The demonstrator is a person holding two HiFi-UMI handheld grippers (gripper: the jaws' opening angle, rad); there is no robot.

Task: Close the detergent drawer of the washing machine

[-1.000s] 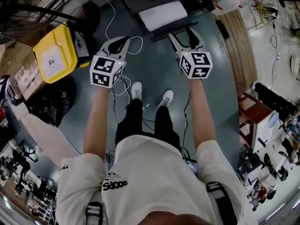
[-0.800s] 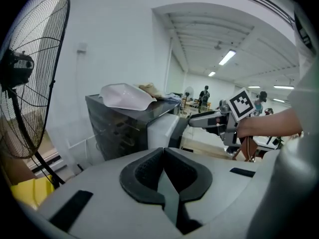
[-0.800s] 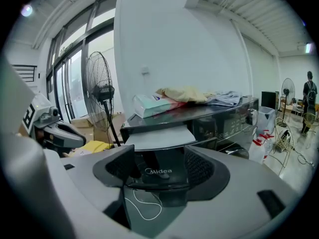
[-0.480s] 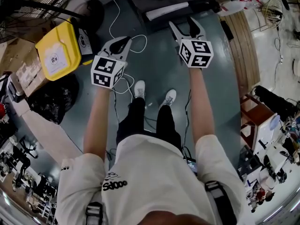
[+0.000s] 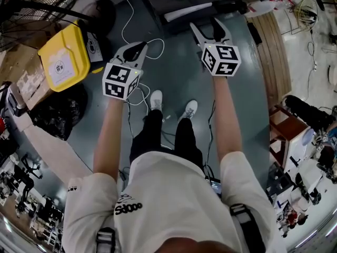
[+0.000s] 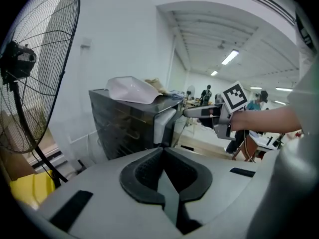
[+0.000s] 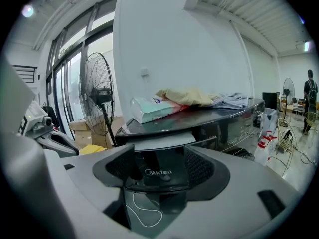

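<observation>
"Two grippers are pictured reaching toward a washing machine (image 7: 224, 123). What is feared from here?"

"The detergent drawer (image 7: 162, 144) is seen standing a little proud of the dark front, just under the machine's top. The right gripper (image 5: 204, 24) is aimed at it, fingers spread wide with nothing clasped and the drawer's face framed between them. Whether the face is touched cannot be told. The left gripper (image 5: 138, 46) is held off to the side, its fingers pressed together and empty. A skewed shove is judged the likeliest fault. The drawer could be jammed on its runners, or a finger could be slid off the glossy face."

"And the containers?"

"The drawer's compartments are hidden, so nothing can be said of what is held in them. A yellow bin (image 5: 60, 62) is set on the floor (image 5: 174, 83) to the left, lid shut, contents unseen. A white packet (image 7: 154, 109) and crumpled laundry (image 7: 194, 96) are seen lying on the machine's top."
</observation>
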